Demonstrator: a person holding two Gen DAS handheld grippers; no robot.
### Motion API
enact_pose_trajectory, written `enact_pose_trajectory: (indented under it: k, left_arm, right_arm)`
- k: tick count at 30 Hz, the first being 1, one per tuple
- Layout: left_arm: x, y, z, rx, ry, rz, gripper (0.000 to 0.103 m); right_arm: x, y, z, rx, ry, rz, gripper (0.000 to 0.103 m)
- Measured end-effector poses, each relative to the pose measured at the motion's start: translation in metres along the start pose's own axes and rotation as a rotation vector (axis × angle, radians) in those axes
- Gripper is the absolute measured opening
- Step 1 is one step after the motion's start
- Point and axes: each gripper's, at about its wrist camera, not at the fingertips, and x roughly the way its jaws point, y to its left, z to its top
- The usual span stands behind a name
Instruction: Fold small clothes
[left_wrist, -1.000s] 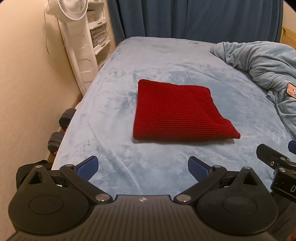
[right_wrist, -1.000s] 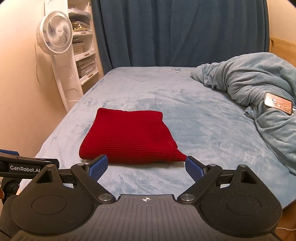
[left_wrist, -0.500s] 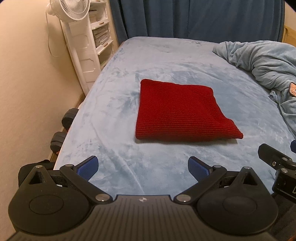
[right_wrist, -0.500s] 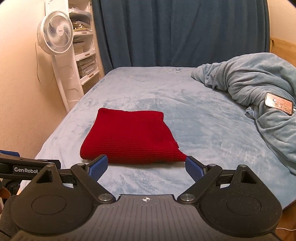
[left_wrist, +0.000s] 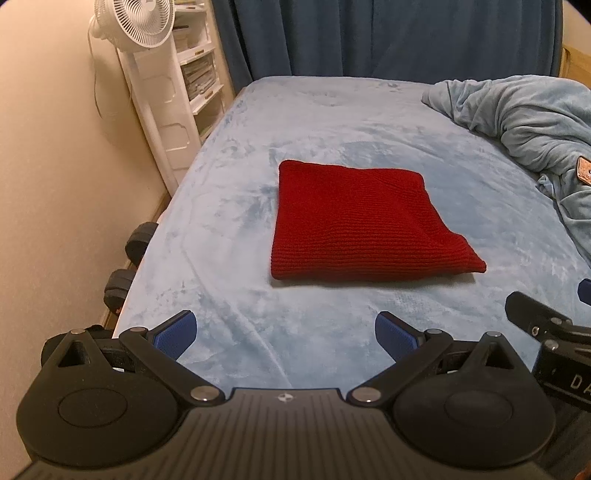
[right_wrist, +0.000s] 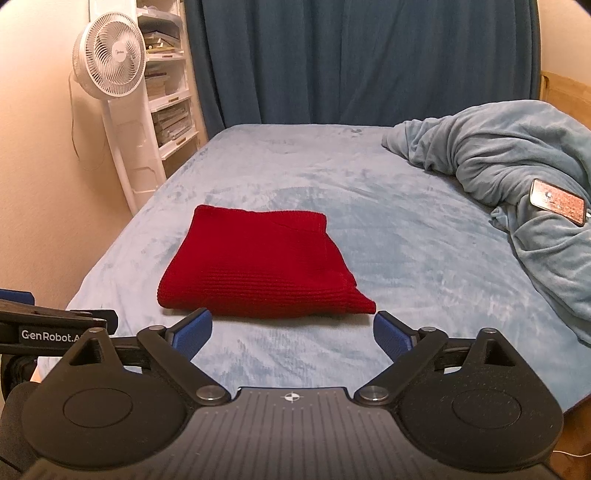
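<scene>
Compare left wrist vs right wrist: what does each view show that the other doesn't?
Left wrist only: two dark dumbbells on the floor beside the bed, and the right gripper's body at its right edge.

Right wrist only: the whole phone lying on the rumpled blanket, the wooden bed frame, and the left gripper's labelled side at its left edge.

Both: folded red knit flat on the bed, the fan, shelves, curtain, and each view's own jaws open and empty.
</scene>
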Motion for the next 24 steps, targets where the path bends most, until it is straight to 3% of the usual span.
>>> enact_pose_trajectory:
  k: [24]
  left_arm:
    - [0.0001, 0.0042, -0.0025, -0.003, 0.000, 0.017, 0.103]
  right_arm:
    - [-0.0003, 0.0032, -0.0001, -0.031, 0.022, 0.012, 0.102]
